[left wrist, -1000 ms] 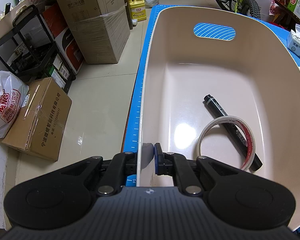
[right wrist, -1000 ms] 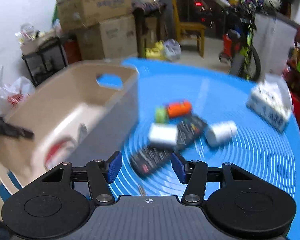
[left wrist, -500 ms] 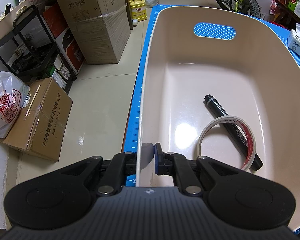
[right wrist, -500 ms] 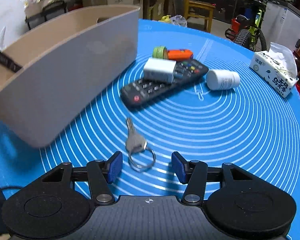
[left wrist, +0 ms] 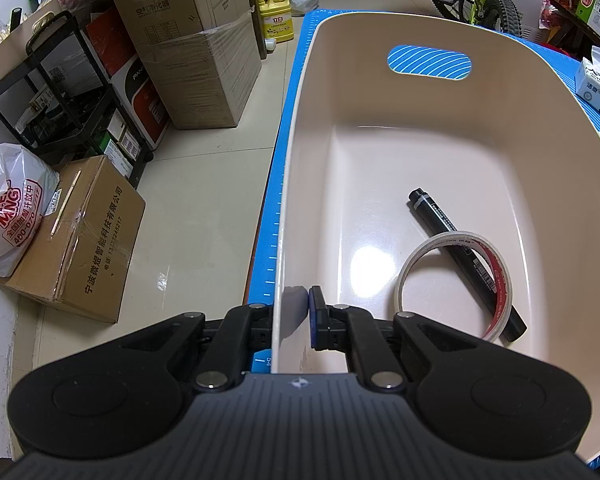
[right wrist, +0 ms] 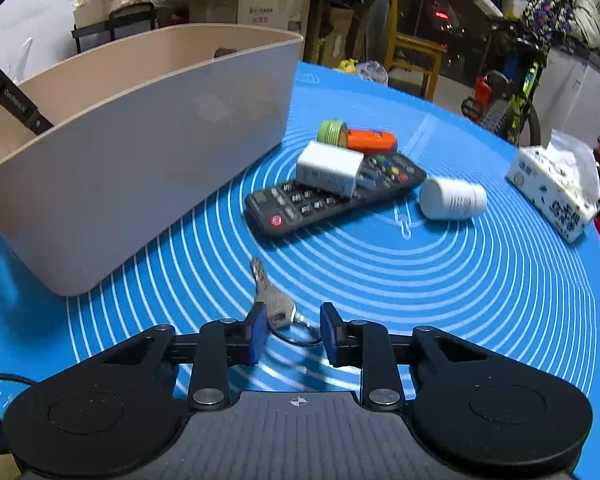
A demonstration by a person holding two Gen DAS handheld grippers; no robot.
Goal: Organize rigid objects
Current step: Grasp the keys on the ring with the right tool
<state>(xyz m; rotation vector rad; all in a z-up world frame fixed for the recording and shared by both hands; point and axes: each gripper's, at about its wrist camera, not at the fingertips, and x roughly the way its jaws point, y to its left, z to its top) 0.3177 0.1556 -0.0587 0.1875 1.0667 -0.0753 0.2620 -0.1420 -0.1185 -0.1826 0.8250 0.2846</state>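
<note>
My left gripper (left wrist: 296,316) is shut on the near rim of the beige bin (left wrist: 440,152), one finger outside and one inside. In the bin lie a black marker (left wrist: 464,264) and a tape ring (left wrist: 456,280). In the right wrist view the bin (right wrist: 140,152) stands at the left on the blue mat (right wrist: 440,300). My right gripper (right wrist: 292,334) is low over the mat, jaws half closed around a silver key with a ring (right wrist: 274,300); I cannot tell if the pads touch it. Beyond lie a black remote (right wrist: 336,200), a white charger (right wrist: 330,168), a white bottle (right wrist: 452,200), an orange object (right wrist: 372,140) and a green tape roll (right wrist: 332,132).
A tissue pack (right wrist: 556,188) sits at the mat's right edge. Left of the table, on the floor, are cardboard boxes (left wrist: 76,236), a black rack (left wrist: 60,92) and a plastic bag (left wrist: 8,208). A bicycle (right wrist: 516,92) and a chair (right wrist: 412,56) stand behind the table.
My right gripper has swung from the bin down to the mat, come over the key, and its jaws have narrowed around it. The left gripper and bin have not moved.
</note>
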